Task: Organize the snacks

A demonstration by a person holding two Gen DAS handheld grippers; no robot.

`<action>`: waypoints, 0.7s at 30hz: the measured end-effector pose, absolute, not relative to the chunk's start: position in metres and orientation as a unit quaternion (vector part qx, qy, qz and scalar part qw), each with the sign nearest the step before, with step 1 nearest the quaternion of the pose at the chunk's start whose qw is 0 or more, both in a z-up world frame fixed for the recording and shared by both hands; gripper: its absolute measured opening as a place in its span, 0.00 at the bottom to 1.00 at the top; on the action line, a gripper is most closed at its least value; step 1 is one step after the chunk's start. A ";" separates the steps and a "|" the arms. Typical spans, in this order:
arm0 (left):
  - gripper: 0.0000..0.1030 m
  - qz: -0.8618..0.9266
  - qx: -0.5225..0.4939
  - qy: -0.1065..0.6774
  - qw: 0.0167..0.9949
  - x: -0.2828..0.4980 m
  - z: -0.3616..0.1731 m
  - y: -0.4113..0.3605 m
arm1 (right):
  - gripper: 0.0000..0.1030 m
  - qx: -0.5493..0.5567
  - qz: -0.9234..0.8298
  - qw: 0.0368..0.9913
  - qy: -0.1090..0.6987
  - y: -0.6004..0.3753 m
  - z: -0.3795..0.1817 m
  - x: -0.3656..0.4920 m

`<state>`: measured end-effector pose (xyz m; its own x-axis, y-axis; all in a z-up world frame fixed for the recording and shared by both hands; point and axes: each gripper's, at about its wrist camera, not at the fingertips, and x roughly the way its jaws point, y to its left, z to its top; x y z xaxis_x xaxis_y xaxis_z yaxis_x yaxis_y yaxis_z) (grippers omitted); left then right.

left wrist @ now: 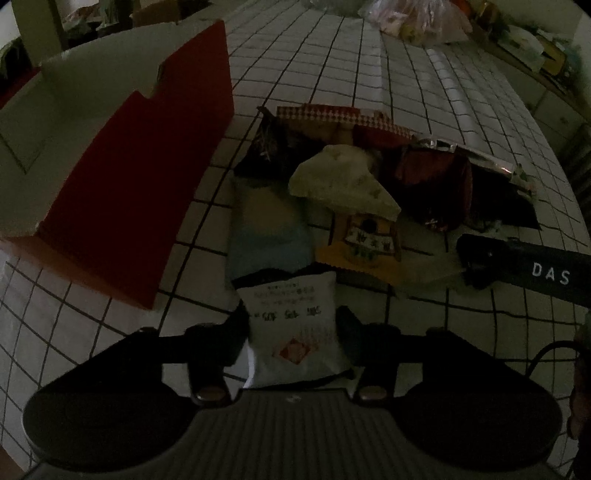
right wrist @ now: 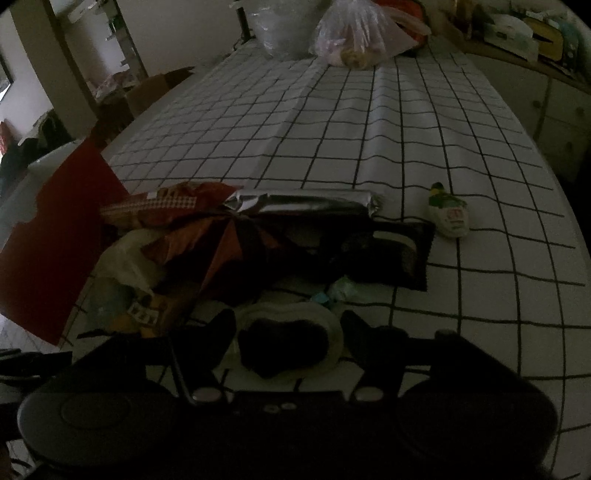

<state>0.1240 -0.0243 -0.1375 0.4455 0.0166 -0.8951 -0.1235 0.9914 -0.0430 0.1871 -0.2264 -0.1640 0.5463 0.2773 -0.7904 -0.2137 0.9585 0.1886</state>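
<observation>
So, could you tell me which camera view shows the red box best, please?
The left wrist view: the red box fills the left side, showing its long red wall, notched top edge and pale inside. The right wrist view catches only a dark red slab at its left edge, partly behind the snack pile.

Each camera rides just behind its own tool and looks steeply down along the fingers, close over the grid-patterned worktop. The left view faces the snack pile with the red box toward the worktop's left edge. The right view faces the far edge. Both share the pile, the box and the far-edge plastic bag.
</observation>
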 end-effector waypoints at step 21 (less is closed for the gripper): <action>0.45 0.054 -0.053 0.496 0.865 0.104 -0.115 -0.024 | 0.60 0.054 0.138 0.888 0.435 -0.250 -0.139 0.158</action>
